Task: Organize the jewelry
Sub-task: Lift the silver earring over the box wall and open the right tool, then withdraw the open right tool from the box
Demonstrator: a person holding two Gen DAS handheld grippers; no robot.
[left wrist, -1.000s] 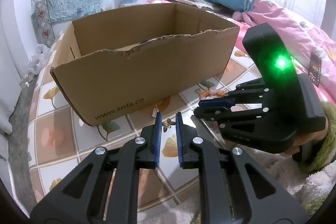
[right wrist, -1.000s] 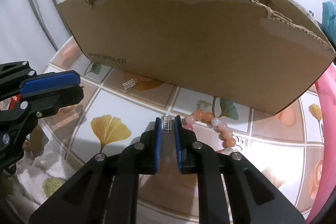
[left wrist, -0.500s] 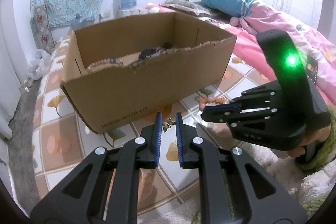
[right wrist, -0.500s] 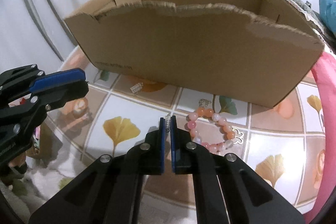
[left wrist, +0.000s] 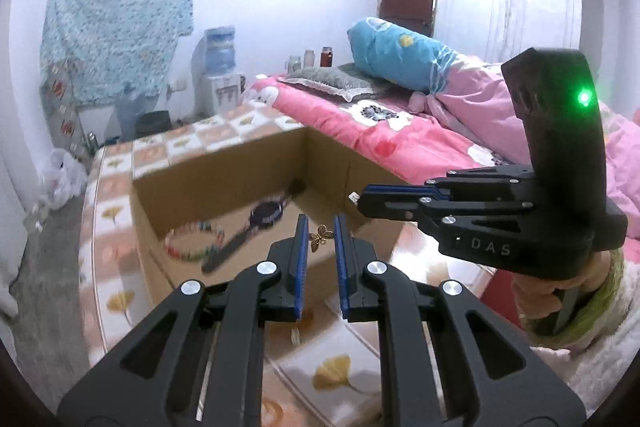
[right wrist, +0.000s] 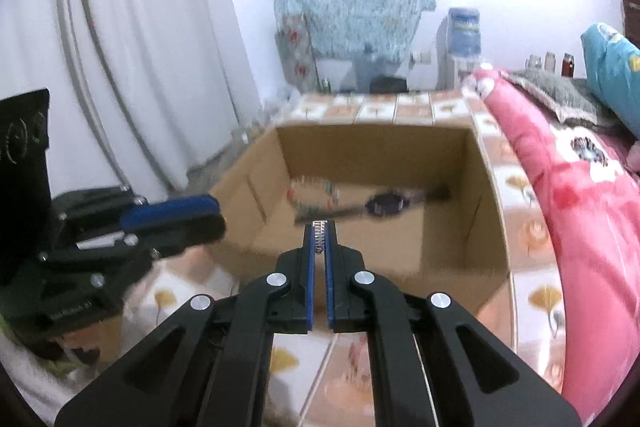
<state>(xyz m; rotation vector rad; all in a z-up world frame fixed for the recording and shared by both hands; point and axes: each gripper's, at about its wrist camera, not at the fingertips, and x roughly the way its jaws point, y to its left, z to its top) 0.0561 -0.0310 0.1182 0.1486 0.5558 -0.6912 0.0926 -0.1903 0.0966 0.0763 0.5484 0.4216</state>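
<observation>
Lifting both grippers off the table at once. Against the earlier frames, the box (left wrist: 256, 187) now sits below both cameras and I look down into it, where before I saw only its front wall.

Left gripper (left wrist: 321, 227): jaws nearly together, pinching a small gold butterfly charm (left wrist: 320, 237) between the blue pads. Same pinch as a second ago, no slip that I can see.

Right gripper (right wrist: 320, 235): jaws pressed almost flat together on a small silver piece (right wrist: 319, 233), maybe an earring or clasp, too small to tell. They had just been closing over the last second and the piece is between them, so that pickup looks finished. In the left view the same gripper (left wrist: 358, 199) shows a bit of silver poking from its tip.

Already lying in the box: a bead bracelet (left wrist: 192, 241) and a dark watch (left wrist: 266, 213), side by side on the floor. The peach bead bracelet seen earlier on the table is out of frame now, so I can't say where it is.

My read: both pieces are up and level with the box opening. Next is carrying them over the rim and letting go. Both are tiny, so dropping from too high may bounce them out or tangle them with the bracelet.
</observation>
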